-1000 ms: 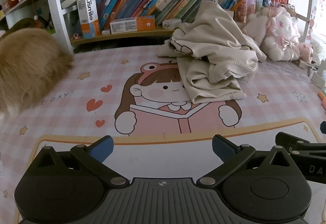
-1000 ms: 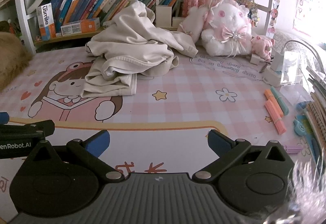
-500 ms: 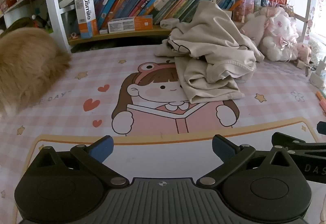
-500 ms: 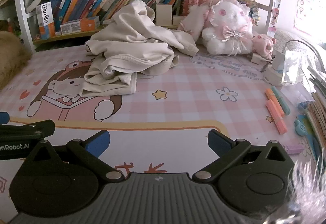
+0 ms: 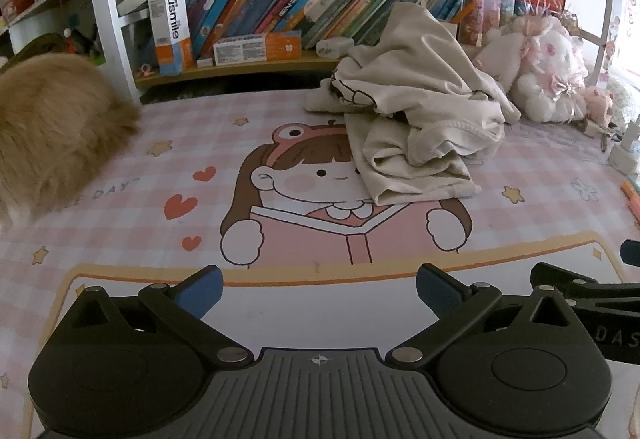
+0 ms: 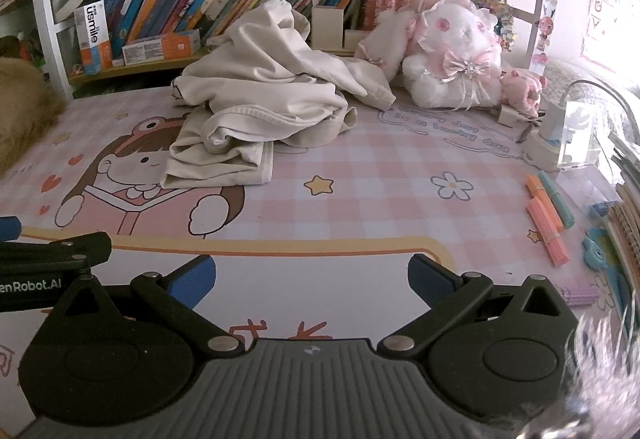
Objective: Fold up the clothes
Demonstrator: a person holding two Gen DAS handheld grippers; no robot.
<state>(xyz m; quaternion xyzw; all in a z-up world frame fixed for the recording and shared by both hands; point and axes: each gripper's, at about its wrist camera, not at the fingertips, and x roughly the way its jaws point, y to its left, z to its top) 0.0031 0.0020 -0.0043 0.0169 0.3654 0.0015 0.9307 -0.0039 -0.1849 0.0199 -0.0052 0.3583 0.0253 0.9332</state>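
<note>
Both tools have edged forward since a second ago, so the crumpled cream garment looms slightly larger, though nothing is grasped and folding has not begun. The left tool and right tool hang spread wide and empty over the table, the garment heaped at its far side against the bookshelf. A plush rabbit beside it and pens to the right crowd the spreading room.

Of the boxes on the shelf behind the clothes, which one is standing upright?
The white-and-orange "usmile" box at the left end of the shelf stands upright on its short end. The longer white-and-orange carton to its right lies flat on its side.
</note>
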